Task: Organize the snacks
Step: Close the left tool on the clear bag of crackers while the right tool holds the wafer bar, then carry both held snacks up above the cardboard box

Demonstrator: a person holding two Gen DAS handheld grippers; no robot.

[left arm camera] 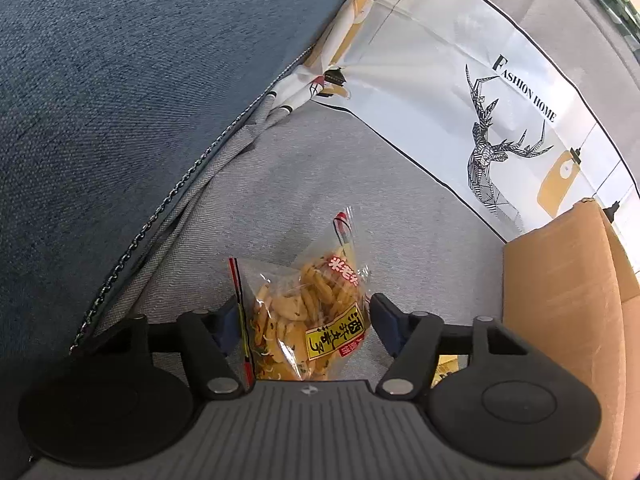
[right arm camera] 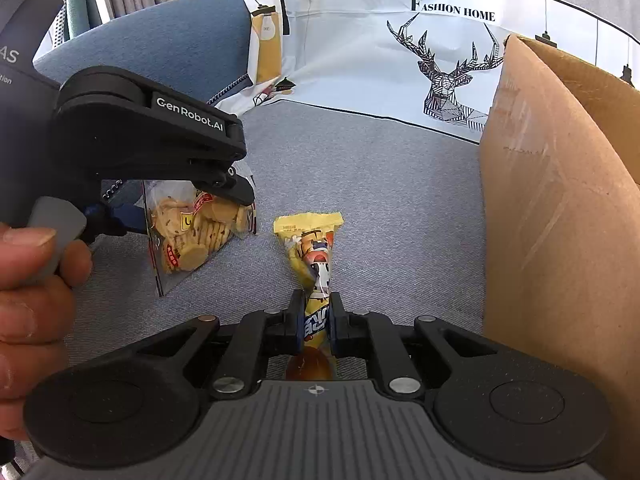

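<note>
A clear bag of yellow crackers [left arm camera: 308, 320] stands on edge on the grey seat cushion [left arm camera: 320, 184]. My left gripper [left arm camera: 302, 316] straddles it, and both blue pads touch the bag's sides. The right wrist view shows the same bag [right arm camera: 192, 236] under the left gripper [right arm camera: 184, 208], which a person's hand [right arm camera: 28, 280] holds. My right gripper [right arm camera: 316, 320] is shut on the lower part of a yellow snack packet [right arm camera: 310, 240] with a cartoon print. The packet's top lies forward on the cushion.
An open cardboard box [right arm camera: 560, 200] stands close on the right, also visible from the left wrist [left arm camera: 560, 300]. A white cloth with a deer print [right arm camera: 448, 76] covers the back. A blue cushion [left arm camera: 120, 100] rises on the left.
</note>
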